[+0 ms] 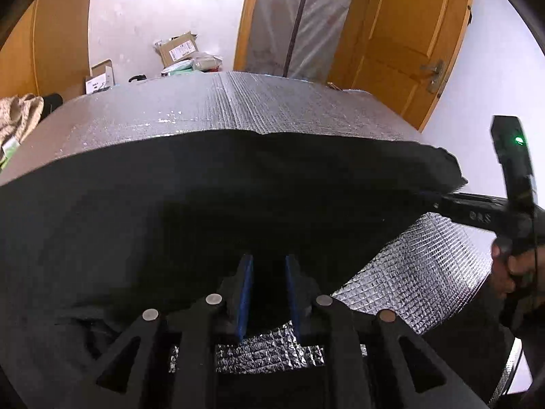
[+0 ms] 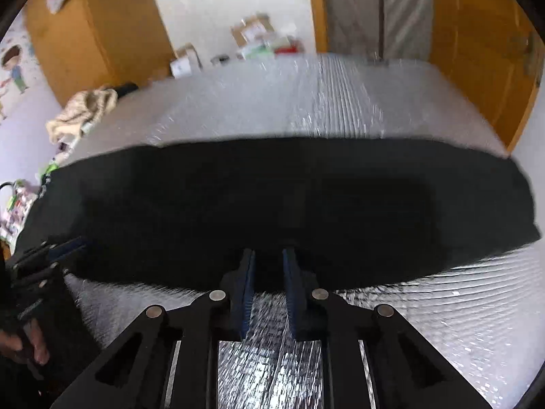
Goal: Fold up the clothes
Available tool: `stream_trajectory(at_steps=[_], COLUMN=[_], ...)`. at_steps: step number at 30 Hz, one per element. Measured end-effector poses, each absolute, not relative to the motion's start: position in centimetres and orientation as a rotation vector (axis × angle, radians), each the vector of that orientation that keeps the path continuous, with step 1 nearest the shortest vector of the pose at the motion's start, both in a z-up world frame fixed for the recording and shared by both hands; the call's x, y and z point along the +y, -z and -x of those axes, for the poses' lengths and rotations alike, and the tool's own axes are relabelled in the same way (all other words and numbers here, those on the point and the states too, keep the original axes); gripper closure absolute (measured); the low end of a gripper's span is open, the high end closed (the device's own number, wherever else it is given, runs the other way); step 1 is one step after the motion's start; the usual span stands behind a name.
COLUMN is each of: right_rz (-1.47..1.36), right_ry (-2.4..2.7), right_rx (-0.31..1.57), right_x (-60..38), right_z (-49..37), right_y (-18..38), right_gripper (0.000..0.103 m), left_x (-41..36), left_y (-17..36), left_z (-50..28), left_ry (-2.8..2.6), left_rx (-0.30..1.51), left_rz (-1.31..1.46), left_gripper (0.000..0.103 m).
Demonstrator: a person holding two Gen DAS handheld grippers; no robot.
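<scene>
Now a black garment [image 1: 204, 204] lies spread wide across a surface covered in a silver quilted mat [image 1: 238, 102]; its far edge runs straight and its near edge sits right at the tips of both tools. The left tongs [image 1: 269, 293] point down at that near edge with a clear gap between their blue pads, gripping nothing. The right tongs [image 2: 269, 289] sit at the same near edge further along, pads also apart, with the cloth at their tips rather than pinched. A beige cloth [image 2: 81, 112] lies bunched at the mat's far left corner.
</scene>
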State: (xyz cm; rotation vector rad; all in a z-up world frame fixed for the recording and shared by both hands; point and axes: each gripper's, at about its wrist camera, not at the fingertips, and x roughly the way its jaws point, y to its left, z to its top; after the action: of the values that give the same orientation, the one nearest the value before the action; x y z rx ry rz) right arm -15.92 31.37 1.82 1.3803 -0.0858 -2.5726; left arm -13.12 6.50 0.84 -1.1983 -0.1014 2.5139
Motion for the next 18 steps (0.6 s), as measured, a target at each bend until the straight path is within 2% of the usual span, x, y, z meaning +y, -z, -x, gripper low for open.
stream_trajectory(at_steps=[2, 7, 14, 18], right_rz=[-1.429, -1.444, -1.329, -1.148], right_ry=[2.557, 2.548, 2.625, 2.623], right_rx=[-0.055, 0.003, 0.037, -0.058], right_x=[31.4, 31.2, 31.1, 30.9], right_z=[16.3, 16.2, 14.0, 9.8], right_y=[-2.1, -2.0, -2.5, -6.2], right_gripper=[0.091, 0.091, 0.090, 0.089], left_x=[6.3, 7.8, 7.1, 6.0], left_y=[-0.8, -1.1, -2.4, -5.9], left_z=[13.2, 12.6, 11.3, 7.0], left_ry=[-2.507, -2.558, -2.608, -2.631], left_rx=[-0.115, 0.016, -0.007, -0.076], left_rz=[1.199, 1.199, 1.157, 1.037], left_gripper=[0.084, 0.083, 0.084, 0.084])
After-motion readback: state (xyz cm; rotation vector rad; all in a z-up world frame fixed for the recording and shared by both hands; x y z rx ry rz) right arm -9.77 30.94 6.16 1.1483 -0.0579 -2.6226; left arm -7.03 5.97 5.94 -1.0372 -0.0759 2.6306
